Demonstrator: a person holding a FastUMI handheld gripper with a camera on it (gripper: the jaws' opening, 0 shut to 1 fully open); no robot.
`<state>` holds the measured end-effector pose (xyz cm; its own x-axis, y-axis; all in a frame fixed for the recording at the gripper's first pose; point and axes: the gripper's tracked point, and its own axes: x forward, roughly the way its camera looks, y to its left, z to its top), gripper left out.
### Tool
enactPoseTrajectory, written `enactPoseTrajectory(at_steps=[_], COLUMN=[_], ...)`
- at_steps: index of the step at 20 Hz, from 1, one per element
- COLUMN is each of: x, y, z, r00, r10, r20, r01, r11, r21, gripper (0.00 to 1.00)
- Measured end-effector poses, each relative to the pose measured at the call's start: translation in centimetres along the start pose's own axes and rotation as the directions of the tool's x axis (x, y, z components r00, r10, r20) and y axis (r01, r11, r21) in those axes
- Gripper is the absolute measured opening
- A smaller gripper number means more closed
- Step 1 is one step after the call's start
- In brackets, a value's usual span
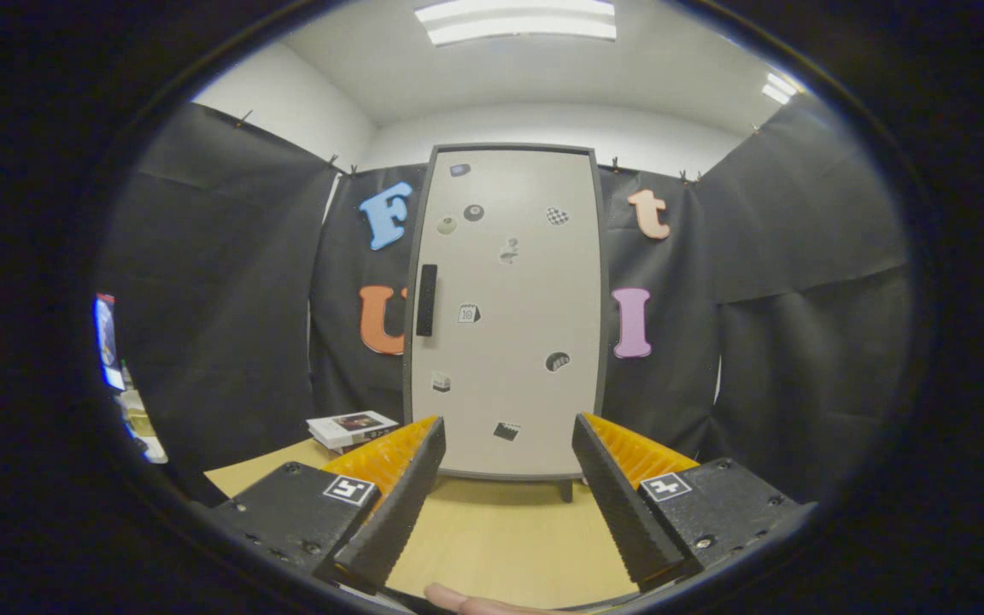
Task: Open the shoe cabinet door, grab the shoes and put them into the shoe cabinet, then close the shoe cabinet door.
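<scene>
A tall pale-grey shoe cabinet (509, 316) stands upright on the far side of a wooden table, straight beyond my fingers. Its door is closed and carries several small stickers. A dark vertical handle (427, 300) sits on the door's left edge, about halfway up. My gripper (509, 436) is open, well short of the cabinet, with nothing between its fingers. A fingertip of a person's hand (466, 602) shows at the table's near edge, below the fingers.
The wooden table (500, 538) stretches from my fingers to the cabinet's foot. A small stack of books (351, 427) lies on the table left of the cabinet. Black cloth walls close in behind and on both sides.
</scene>
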<state>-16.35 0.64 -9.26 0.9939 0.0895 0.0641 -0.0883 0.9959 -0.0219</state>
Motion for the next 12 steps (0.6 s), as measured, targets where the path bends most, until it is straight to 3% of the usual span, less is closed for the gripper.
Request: enactPoseTrajectory(at_steps=[12], x=[1.1], y=[1.2], z=[-0.9], r00=[0.998], r10=[0.041], r20=[0.040], r01=[-0.043], r11=[0.998], r21=[0.043], gripper=[0.98])
